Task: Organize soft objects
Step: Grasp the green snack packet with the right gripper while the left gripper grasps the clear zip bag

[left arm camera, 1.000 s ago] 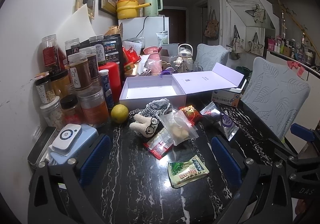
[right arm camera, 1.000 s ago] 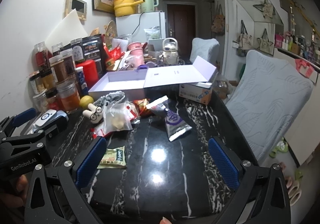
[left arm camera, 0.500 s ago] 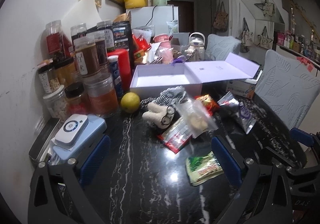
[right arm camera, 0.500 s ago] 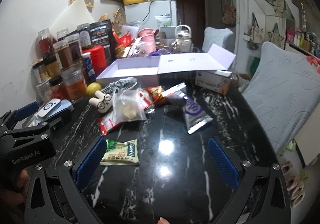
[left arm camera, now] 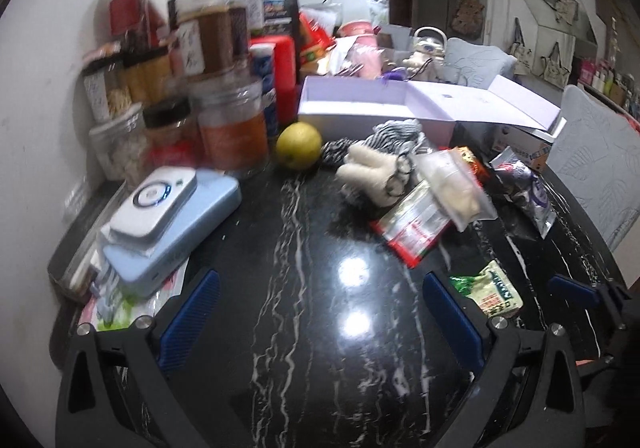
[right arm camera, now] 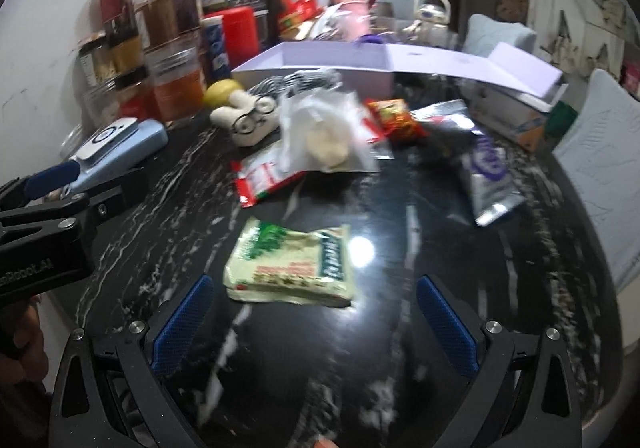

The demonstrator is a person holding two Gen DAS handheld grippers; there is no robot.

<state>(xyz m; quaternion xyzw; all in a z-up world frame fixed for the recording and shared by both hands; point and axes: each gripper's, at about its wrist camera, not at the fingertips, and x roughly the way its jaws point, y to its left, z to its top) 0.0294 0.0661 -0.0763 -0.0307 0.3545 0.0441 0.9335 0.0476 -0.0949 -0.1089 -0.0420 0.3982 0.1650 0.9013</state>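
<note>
**Tabletop stock: soft packets and open box**

- Left gripper (left arm camera: 320, 306): jaws spread wide, empty, above bare black marble table (left arm camera: 304, 348).
- Right gripper (right arm camera: 314, 322): jaws spread wide, empty; green-and-cream snack packet (right arm camera: 290, 268) lies flat on the table just ahead, between the two blue finger pads (right arm camera: 182, 322), not touched.
- Plush toy with glasses (right arm camera: 248, 120): lying on its side near the table's far edge, just beside a yellow lemon (left arm camera: 299, 145) and a striped cloth (left arm camera: 384, 134) behind it.
- Clear bag of pale pieces (right arm camera: 326, 132): rests over a red-and-white packet (right arm camera: 262, 178), next to the plush toy.
- Small red snack packet (right arm camera: 394, 120) and silver-purple pouch (right arm camera: 490, 176): to the right of the clear bag, the pouch lying apart from the rest.
- Lilac box (left arm camera: 372, 106): open, lid folded out to the right, behind the pile; interior not visible.
- Jars (left arm camera: 216, 60): stacked against the left wall.
- Blue device (left arm camera: 168, 224): front left, white unit on top.
</note>
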